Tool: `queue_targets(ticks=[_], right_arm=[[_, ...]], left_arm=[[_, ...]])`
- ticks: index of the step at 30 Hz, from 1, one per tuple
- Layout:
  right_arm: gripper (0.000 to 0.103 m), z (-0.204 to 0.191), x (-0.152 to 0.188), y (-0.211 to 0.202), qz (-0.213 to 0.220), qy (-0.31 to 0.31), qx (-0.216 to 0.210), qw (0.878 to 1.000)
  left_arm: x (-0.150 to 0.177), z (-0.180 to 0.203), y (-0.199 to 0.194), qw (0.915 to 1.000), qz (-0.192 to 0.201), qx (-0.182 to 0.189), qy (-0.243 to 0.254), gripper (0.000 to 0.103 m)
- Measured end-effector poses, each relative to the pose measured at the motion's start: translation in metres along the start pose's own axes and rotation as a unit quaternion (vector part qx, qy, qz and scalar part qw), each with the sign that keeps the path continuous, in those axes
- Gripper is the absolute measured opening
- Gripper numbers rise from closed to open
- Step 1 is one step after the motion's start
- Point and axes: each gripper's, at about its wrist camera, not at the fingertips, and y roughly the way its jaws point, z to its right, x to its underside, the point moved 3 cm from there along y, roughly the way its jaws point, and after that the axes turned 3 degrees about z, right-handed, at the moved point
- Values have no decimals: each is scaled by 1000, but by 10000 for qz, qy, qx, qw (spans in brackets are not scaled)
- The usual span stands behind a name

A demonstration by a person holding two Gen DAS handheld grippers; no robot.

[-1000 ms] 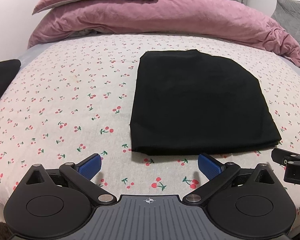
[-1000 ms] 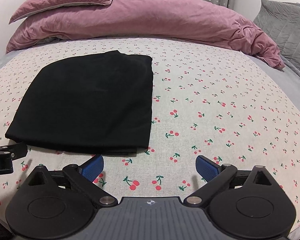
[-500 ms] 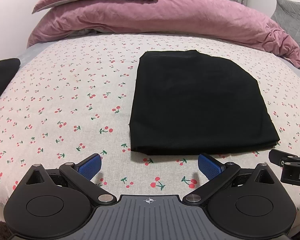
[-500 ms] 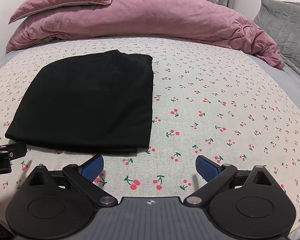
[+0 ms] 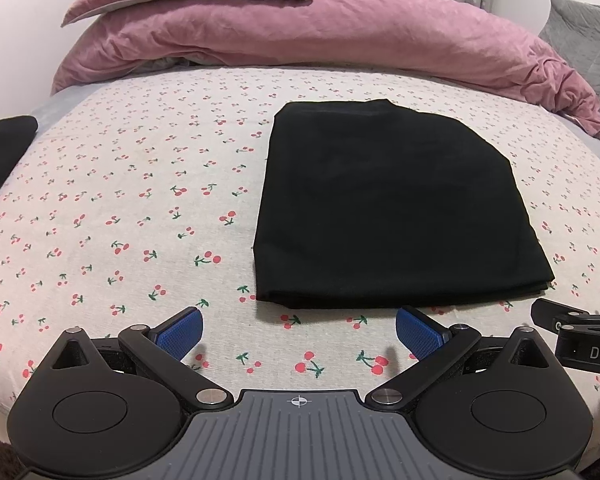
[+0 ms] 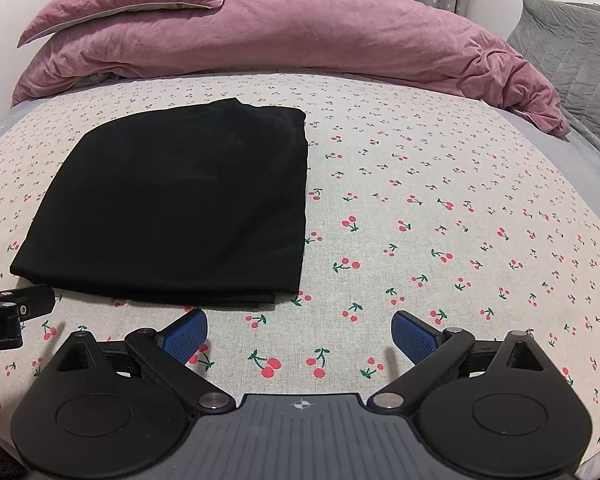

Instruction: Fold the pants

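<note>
Left wrist view: folded black cloth pants (image 5: 388, 208) lie flat mid-bed on the cherry-print sheet (image 5: 120, 208), long axis running away, ahead-right of the left gripper (image 5: 298, 330) and ahead-left of the right gripper (image 6: 300, 334), both wide open, empty, about equally near.

Matt black cloth pants (image 5: 388, 208) on smooth cherry-print cotton sheet (image 5: 120, 208).
</note>
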Motion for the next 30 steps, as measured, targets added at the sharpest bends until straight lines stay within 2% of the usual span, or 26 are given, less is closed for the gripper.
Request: queue_targets(ticks=[30], right_arm=[[98, 0, 3, 2, -26, 11, 6, 10000]], left_arm=[[1, 1, -1, 10000, 29, -11, 2, 103]])
